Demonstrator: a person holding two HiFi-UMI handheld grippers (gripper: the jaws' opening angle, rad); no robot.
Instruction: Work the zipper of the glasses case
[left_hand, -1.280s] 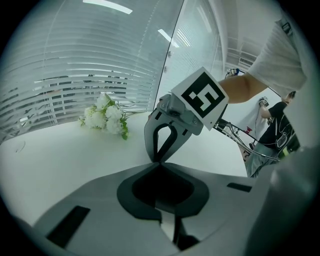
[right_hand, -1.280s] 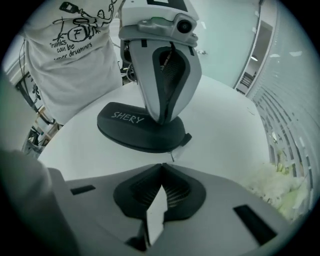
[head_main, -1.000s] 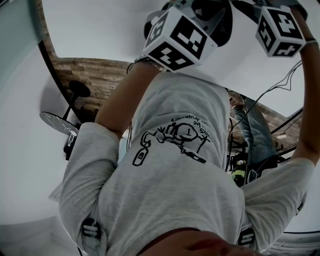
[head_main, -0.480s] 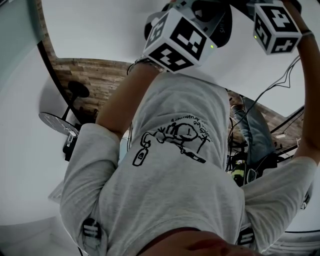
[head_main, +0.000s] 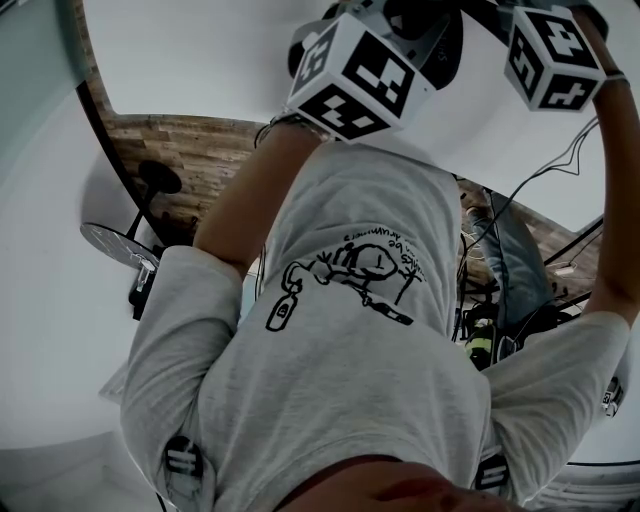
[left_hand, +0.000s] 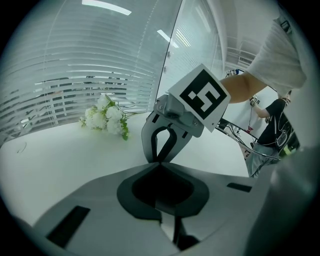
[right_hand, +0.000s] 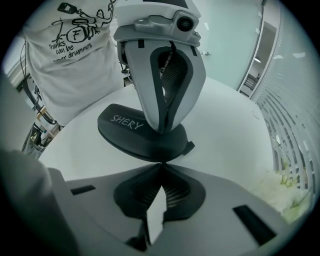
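The glasses case (right_hand: 125, 131) lies flat on the white table (right_hand: 225, 125). The left gripper (right_hand: 162, 131), jaws together, bears down on its lid. The right gripper (right_hand: 161, 162) has just closed its jaws at the near rim. I cannot confirm that they hold anything. A small tab (right_hand: 190, 146) sits just beside them. I draw slowly along the rim and press firmly with the left gripper.
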